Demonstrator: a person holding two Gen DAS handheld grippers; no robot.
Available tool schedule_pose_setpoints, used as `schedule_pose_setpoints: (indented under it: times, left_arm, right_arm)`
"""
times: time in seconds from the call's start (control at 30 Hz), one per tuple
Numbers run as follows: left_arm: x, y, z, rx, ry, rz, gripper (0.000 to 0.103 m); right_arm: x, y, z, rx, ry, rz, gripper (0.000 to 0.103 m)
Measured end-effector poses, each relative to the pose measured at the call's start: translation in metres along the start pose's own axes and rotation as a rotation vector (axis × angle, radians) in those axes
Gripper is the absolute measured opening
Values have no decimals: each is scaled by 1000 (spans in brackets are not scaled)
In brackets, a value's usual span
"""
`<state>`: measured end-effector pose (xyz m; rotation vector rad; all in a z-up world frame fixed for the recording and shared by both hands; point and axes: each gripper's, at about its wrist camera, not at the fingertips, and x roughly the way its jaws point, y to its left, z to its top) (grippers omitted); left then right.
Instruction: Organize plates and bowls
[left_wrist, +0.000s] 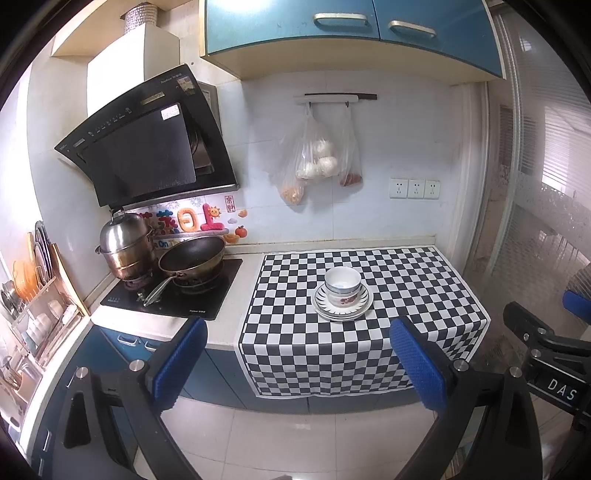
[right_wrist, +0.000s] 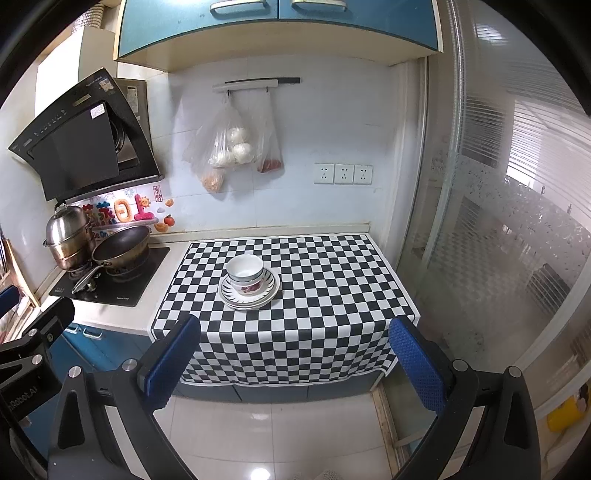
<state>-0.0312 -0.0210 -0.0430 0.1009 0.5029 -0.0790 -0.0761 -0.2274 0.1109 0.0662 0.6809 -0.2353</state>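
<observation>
Both the left tool (left_wrist: 297, 363) and right tool (right_wrist: 293, 360) hang released, well short of the desk (right_wrist: 332, 295), where bowls (right_wrist: 245, 275) sit nested on stacked plates (right_wrist: 249, 293) ahead, so the sorting looks done.

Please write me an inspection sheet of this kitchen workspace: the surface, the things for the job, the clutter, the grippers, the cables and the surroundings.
Surface: countertop covered by a checkered cloth whose front edge hangs over the cabinets.
Job's things: two nested bowls sit on a stack of plates near the cloth's middle.
Clutter: nothing seen on the cloth besides the stack.
Grippers: left gripper and right gripper both have jaws open and empty, held back from the counter above the floor.
Cables: nothing seen.
Surroundings: stove to the left with a wok and a steel steamer pot; range hood; plastic bags hanging on wall hooks; three sockets; dish rack at far left.
</observation>
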Motion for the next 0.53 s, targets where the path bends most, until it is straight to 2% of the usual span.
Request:
schedule_pose_setpoints:
  times: [0.53]
  left_arm:
    - [-5,0,0,-5,-5,9,101]
  right_arm:
    - [-5,0,1,2,-7,-3,103]
